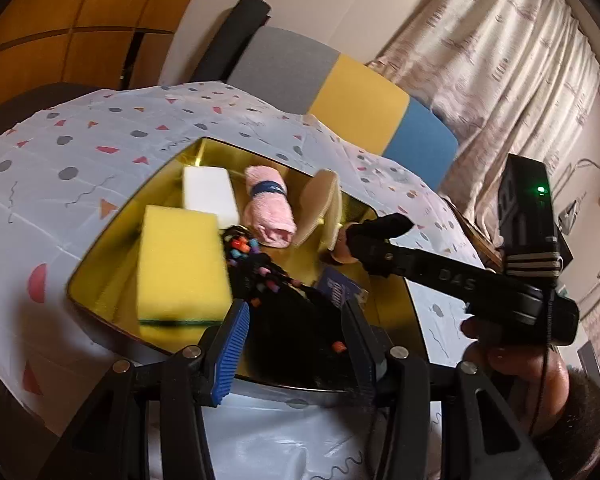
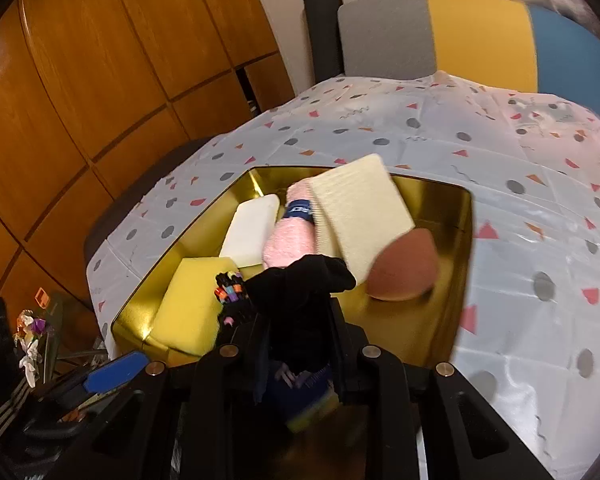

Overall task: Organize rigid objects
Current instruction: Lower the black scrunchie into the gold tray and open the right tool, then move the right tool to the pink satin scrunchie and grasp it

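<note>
- Currently, the left gripper hangs over the near rim of the gold tray. Its jaws stand about half open and hold nothing.
- The right gripper, carried by a hand, reaches into the tray from the right. Its jaws are set narrow. A black, soft-looking mass sits at the tips, and it cannot be told whether the pads clamp it.
- Tray contents, left side: a yellow sponge, with a white sponge just behind it.
- Tray contents, centre: a rolled pink towel with a blue band, and a black beaded item beside the yellow sponge.
- Tray contents, right side: a cream pad tilted against the towel, a brown egg-shaped piece touching the pad's lower corner, and a blue packet near the front.
- The tray rests on a patterned tablecloth.
</note>
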A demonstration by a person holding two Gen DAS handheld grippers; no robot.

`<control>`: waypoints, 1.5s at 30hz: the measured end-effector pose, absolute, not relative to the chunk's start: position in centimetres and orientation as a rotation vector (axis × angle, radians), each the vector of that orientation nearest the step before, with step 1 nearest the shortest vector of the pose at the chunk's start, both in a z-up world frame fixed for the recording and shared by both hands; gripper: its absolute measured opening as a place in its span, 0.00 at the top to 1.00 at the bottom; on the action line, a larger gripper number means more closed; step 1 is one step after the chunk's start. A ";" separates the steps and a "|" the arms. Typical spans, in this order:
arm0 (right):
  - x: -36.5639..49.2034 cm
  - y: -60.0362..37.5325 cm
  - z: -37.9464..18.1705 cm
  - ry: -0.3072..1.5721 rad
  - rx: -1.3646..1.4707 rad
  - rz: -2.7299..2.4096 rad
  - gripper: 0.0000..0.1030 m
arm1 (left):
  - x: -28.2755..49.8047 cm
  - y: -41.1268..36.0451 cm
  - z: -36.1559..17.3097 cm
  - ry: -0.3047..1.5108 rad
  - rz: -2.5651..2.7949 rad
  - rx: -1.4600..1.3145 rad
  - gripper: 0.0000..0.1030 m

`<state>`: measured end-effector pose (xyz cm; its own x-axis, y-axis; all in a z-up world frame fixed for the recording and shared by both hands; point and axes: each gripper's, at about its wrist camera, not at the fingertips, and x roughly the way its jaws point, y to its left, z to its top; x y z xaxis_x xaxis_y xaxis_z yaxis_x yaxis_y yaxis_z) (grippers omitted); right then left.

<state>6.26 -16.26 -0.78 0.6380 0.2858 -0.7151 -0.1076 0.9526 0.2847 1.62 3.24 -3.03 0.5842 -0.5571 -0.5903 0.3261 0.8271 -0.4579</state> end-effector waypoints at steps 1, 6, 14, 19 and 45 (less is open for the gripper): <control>6.8 -15.9 -1.0 0.856 0.221 0.228 0.76 | 1.8 3.5 -3.0 0.793 -0.523 -0.322 0.53; 8.6 -15.1 -2.1 0.884 0.220 0.194 0.65 | 1.9 4.2 -2.9 0.788 -0.511 -0.339 0.53; 6.3 -17.0 -1.9 0.854 0.269 0.125 0.39 | 2.0 4.2 -3.1 0.793 -0.509 -0.343 0.53; 3.5 -17.8 -0.8 0.799 0.276 0.099 0.34 | 1.8 3.9 -3.0 0.793 -0.521 -0.336 0.53; -9.0 -31.1 -2.9 0.802 0.407 -0.235 0.30 | -1.2 -4.1 -2.1 0.849 -0.786 -0.161 0.42</control>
